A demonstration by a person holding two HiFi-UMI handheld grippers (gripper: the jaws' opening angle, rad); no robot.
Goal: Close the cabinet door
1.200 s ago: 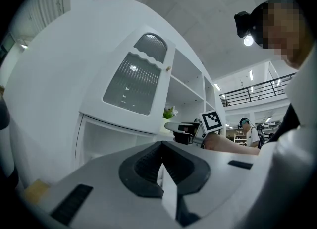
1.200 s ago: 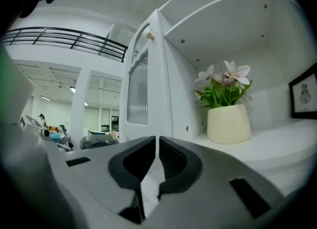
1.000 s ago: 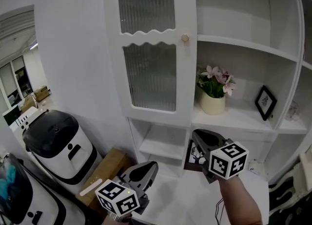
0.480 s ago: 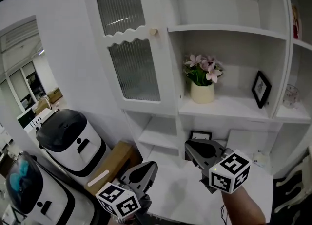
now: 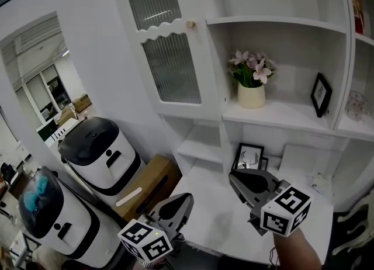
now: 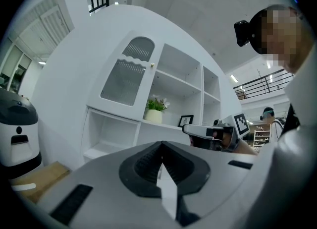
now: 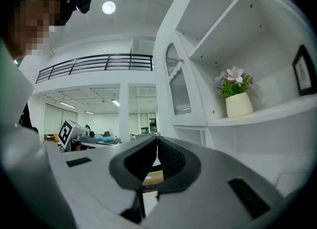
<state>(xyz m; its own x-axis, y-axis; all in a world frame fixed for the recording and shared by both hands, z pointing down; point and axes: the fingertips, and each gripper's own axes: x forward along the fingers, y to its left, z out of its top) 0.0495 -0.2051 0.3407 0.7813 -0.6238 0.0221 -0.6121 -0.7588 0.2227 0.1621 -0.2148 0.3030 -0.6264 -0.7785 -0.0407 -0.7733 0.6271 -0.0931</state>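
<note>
The white cabinet door (image 5: 169, 47) with ribbed glass and a small round knob (image 5: 190, 24) lies flush with the cabinet front over the left column. It also shows in the left gripper view as the door (image 6: 126, 77) and in the right gripper view as the door (image 7: 179, 86). My left gripper (image 5: 180, 203) is low at the bottom centre, shut and empty, well short of the cabinet. My right gripper (image 5: 241, 180) is beside it to the right, also shut with nothing in it. Neither touches the door.
A flower pot (image 5: 251, 94) and a black picture frame (image 5: 321, 94) stand on the open shelf to the door's right, and another frame (image 5: 248, 156) stands lower down. White rounded machines (image 5: 99, 152) and a cardboard box (image 5: 149, 184) stand on the floor at the left.
Both grippers have drawn back from the cabinet, which now looks farther off. The view has swung left, showing more of the white machines. The door has not moved.
</note>
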